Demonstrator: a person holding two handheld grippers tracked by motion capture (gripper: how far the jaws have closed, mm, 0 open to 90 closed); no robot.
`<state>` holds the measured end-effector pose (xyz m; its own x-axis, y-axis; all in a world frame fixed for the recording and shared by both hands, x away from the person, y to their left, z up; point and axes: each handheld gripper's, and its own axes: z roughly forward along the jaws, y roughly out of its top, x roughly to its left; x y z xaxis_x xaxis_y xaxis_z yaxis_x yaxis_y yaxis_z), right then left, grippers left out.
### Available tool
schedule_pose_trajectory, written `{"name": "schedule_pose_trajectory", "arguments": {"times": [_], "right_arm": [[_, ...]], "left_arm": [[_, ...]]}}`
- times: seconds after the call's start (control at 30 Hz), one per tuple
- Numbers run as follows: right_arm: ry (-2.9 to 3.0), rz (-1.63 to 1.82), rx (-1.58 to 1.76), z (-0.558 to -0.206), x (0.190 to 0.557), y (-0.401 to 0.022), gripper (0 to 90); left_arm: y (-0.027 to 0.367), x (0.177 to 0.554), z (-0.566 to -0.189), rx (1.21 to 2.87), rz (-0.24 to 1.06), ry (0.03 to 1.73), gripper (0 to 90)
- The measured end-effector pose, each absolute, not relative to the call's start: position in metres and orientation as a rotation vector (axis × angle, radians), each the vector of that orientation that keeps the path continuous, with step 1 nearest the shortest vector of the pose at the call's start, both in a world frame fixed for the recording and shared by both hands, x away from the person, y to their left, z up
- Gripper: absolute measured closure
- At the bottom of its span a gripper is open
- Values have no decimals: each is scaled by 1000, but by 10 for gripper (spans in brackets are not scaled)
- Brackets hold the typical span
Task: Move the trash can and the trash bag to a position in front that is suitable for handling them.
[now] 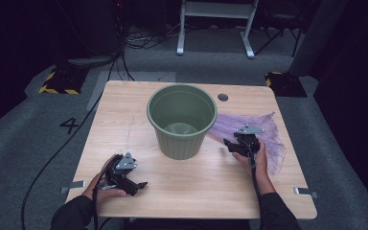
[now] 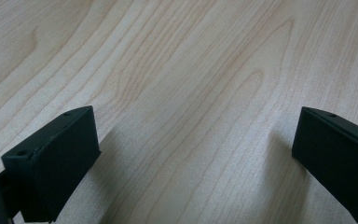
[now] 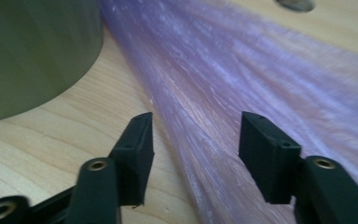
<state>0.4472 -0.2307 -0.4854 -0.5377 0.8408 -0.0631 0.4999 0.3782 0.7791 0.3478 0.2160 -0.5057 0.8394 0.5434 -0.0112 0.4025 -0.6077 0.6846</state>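
A green ribbed bin (image 1: 182, 120) stands upright in the middle of the wooden table (image 1: 124, 110), and its wall (image 3: 28, 46) shows at the left of the right gripper view. A thin purple plastic bag (image 1: 274, 143) lies flat on the table to the bin's right. My right gripper (image 1: 230, 143) rests low over the bag's near-left edge, pointing toward the bin. Its jaws (image 3: 196, 140) stand apart with the bag (image 3: 242, 70) under and between them, not pinched. My left gripper (image 1: 140, 185) lies near the front left, jaws wide (image 2: 196, 154) over bare wood.
A round cable hole (image 1: 223, 97) sits in the tabletop behind the bin. Metal brackets (image 1: 73, 186) (image 1: 305, 192) stick out at the front corners. Beyond the table are yellow-black floor blocks (image 1: 60, 81), cables and a white frame (image 1: 215, 24).
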Motion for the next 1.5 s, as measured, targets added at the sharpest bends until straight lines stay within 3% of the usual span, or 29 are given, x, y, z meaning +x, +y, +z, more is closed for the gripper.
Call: {"name": "schedule_pose_trajectory", "arguments": {"times": [0.13,0.27,0.5,0.73,0.93,1.1,1.2,1.43,1.5], "right_arm": [[2246,968,1141,-495,450,-230,562],[2286,932,1074,-496,446,-234,758],[2317,933,1057,-494,437,-248,855],[2345,873,1012,-489,418,-265,858],[2294,822,1042,-480,404,-286,770],[2206,878,1079,-468,400,-287,463],[2153,919,1064,-461,402,-274,355],[2190,906,1137,-472,428,-236,235],[2187,839,1181,-481,438,-231,248]], "left_arm": [[216,348,-506,2303,257,686,2],[216,348,-506,2301,259,689,2],[215,348,-506,2299,262,691,0],[215,348,-506,2299,261,691,0],[215,348,-506,2299,262,691,0],[215,348,-506,2300,261,691,0],[215,348,-506,2300,261,690,0],[215,348,-506,2301,260,690,0],[215,348,-506,2301,260,689,0]]}}
